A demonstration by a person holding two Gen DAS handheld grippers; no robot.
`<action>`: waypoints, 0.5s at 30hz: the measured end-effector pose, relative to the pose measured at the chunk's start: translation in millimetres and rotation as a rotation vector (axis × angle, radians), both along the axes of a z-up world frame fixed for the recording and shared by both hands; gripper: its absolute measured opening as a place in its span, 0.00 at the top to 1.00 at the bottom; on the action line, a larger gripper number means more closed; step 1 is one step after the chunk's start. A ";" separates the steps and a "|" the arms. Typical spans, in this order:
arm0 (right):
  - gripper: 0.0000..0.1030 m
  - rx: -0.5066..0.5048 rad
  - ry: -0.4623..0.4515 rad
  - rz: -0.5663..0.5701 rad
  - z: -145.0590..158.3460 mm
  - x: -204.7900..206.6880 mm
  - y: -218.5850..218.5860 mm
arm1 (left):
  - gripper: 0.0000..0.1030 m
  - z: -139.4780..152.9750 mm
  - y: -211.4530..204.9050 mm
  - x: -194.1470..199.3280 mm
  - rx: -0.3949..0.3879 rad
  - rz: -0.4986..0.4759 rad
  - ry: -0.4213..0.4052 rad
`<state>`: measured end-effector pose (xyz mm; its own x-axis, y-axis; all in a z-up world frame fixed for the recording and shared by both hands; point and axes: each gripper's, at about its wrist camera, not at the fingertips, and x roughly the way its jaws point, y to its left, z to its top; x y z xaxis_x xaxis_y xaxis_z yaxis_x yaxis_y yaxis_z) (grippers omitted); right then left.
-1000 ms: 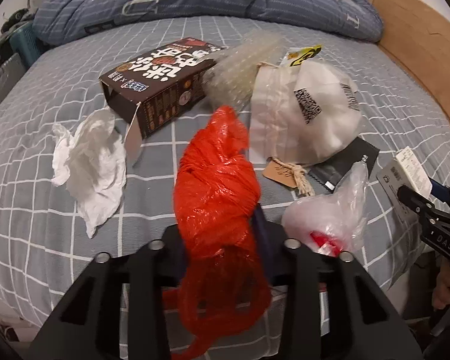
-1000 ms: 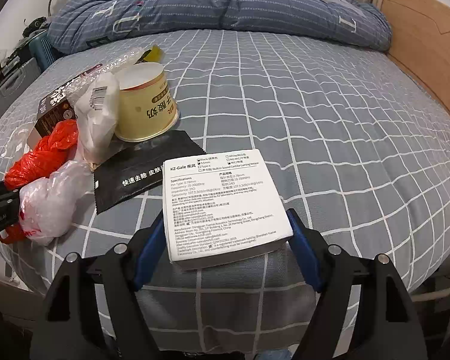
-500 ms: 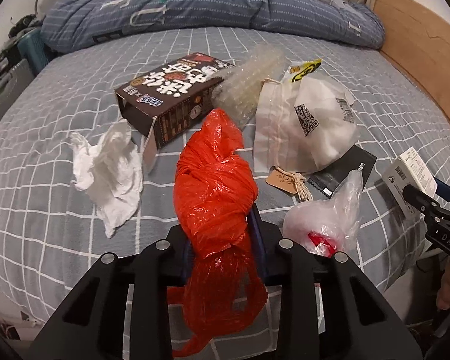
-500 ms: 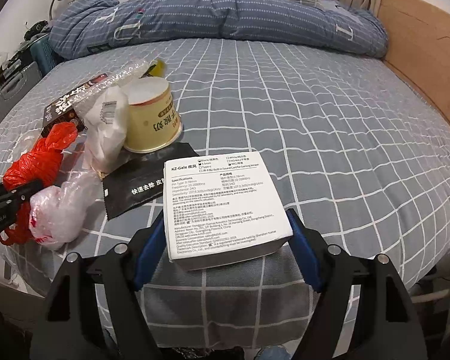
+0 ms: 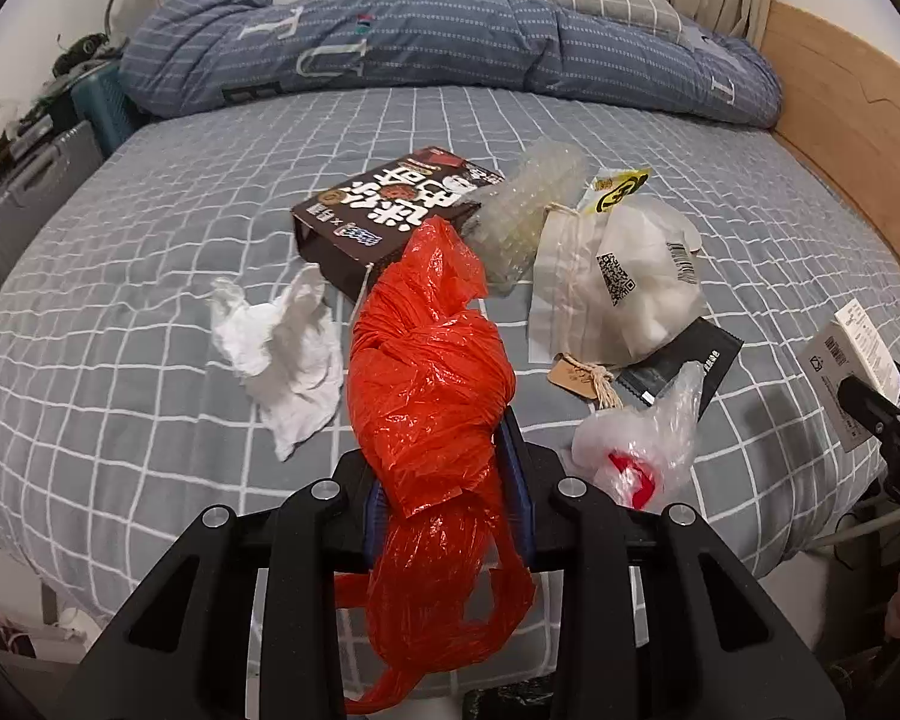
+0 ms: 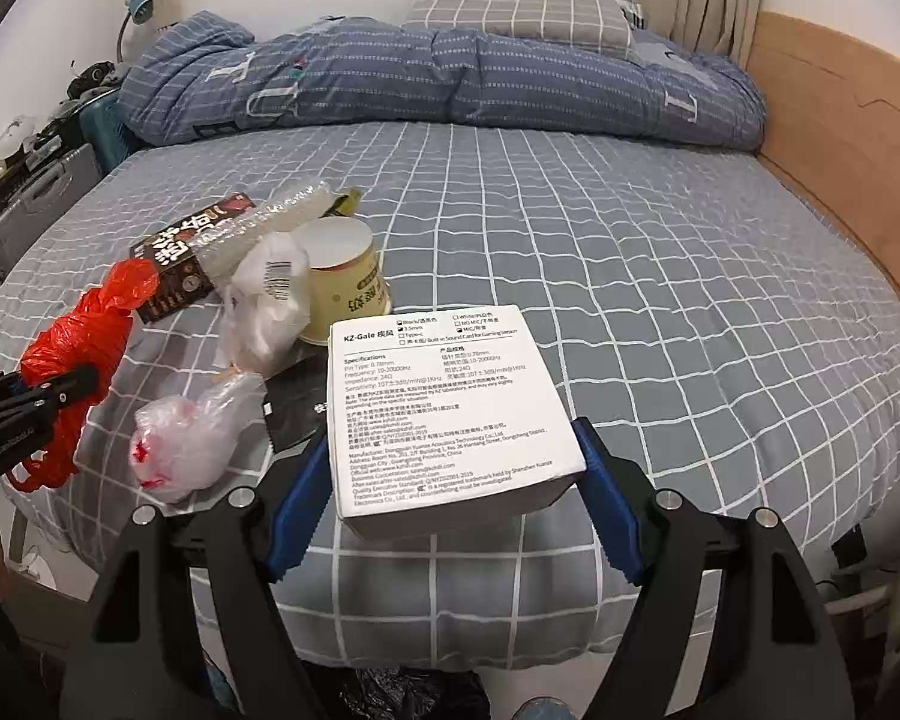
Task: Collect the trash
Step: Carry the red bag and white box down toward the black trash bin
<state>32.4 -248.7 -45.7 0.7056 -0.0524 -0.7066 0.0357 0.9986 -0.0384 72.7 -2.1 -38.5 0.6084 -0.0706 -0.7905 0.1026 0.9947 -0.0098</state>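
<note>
My left gripper (image 5: 447,480) is shut on a knotted red plastic bag (image 5: 432,396), held above the bed's near edge. My right gripper (image 6: 450,474) is shut on a white printed box (image 6: 444,402), its blue pads pressing both sides. On the grey checked bedsheet (image 5: 150,276) lie a crumpled white tissue (image 5: 282,348), a dark brown carton (image 5: 384,216), bubble wrap (image 5: 522,210), a white pouch with a QR label (image 5: 624,282), a black sachet (image 5: 684,366) and a clear bag with red inside (image 5: 642,450). A yellow paper cup (image 6: 345,276) lies beside the pouch.
A rolled blue duvet (image 6: 450,84) and a checked pillow (image 6: 522,12) lie at the bed's far end. A wooden side board (image 6: 840,138) runs along the right. Suitcases (image 6: 36,204) stand left of the bed. A dark bag (image 6: 414,690) shows below the right gripper.
Both grippers have risen and drawn back from the bed with their loads. The trash on the sheet now sits farther off and has not moved.
</note>
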 end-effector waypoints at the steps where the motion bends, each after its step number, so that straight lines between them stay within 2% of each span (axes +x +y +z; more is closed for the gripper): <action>1: 0.30 0.003 -0.005 0.001 1.7 -2.6 0.9 | 0.70 1.2 0.1 -2.4 -0.001 0.002 -0.004; 7: 0.30 0.013 -0.035 0.007 10.1 -25.4 7.3 | 0.70 3.9 -0.9 -34.7 0.003 0.002 -0.025; 15: 0.32 0.033 -0.061 0.011 19.2 -56.1 16.2 | 0.70 9.3 3.4 -73.4 -0.038 0.024 -0.039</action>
<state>-23.7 -232.5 -26.5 0.7481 -0.0216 -0.6632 0.0257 0.9997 -0.0036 -0.7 1.3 -29.2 0.6405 -0.0850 -0.7632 0.0799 0.9958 -0.0439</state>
